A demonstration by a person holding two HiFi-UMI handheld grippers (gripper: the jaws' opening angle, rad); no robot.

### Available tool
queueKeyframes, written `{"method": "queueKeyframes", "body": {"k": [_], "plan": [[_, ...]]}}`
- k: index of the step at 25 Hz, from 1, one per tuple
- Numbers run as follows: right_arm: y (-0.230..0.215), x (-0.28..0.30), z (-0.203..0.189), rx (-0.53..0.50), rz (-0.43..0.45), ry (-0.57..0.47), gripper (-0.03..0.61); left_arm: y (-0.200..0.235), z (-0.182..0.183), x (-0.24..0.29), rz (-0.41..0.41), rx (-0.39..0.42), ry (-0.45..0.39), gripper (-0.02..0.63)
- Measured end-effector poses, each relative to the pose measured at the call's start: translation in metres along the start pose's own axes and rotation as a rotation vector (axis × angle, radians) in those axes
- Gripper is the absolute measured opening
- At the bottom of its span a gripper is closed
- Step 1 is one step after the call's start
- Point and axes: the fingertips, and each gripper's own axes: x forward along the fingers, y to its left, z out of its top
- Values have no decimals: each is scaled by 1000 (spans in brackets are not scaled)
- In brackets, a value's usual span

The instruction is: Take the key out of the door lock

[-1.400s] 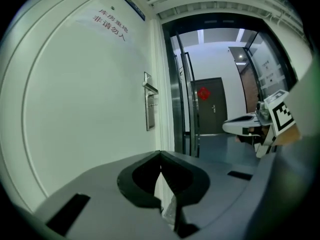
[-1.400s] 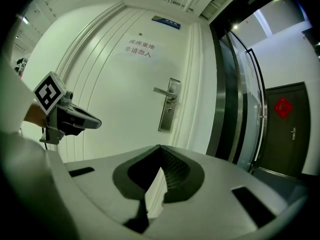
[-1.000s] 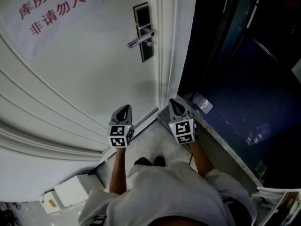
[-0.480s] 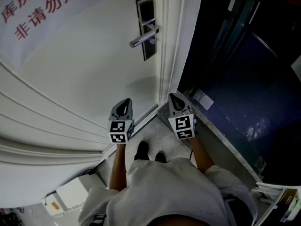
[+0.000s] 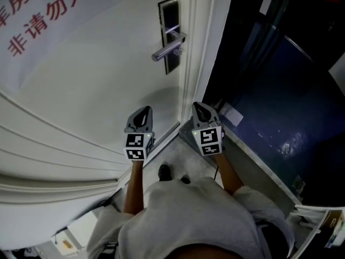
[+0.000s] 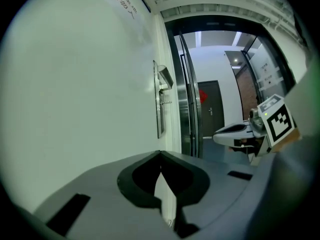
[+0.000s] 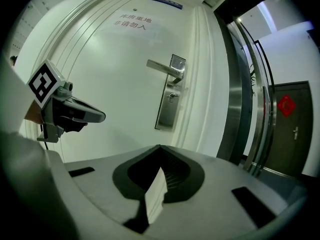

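A dark lock plate (image 5: 170,32) with a silver lever handle (image 5: 167,49) sits near the white door's right edge. In the right gripper view a small key (image 7: 172,96) sticks out of the plate (image 7: 169,109) under the handle (image 7: 163,68). My left gripper (image 5: 143,114) and right gripper (image 5: 200,110) hang side by side, well below the lock and apart from it. Both are shut with nothing between the jaws. In the left gripper view the plate (image 6: 159,109) shows edge-on, with the right gripper (image 6: 234,131) beside it.
A sign with red characters (image 5: 46,15) is stuck on the door (image 5: 97,90). To the right are the white door frame (image 5: 207,53) and dark glass panelling (image 5: 275,90). A white box (image 5: 81,231) lies on the floor at lower left.
The head view has shifted a little, and the lock plate now sits slightly further right in it. Both grippers stay low, shut and empty.
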Motion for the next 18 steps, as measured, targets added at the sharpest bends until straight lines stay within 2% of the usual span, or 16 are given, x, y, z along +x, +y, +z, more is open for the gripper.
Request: {"method": "queueKeyframes", "body": {"k": [8,18], "plan": [[4,12,13,-9,7,-25,23,7,5,5,-7,1,-9,18],[-10,39,58,-104,21,-107,23,7,5,4,3,-3,-4,18]]}}
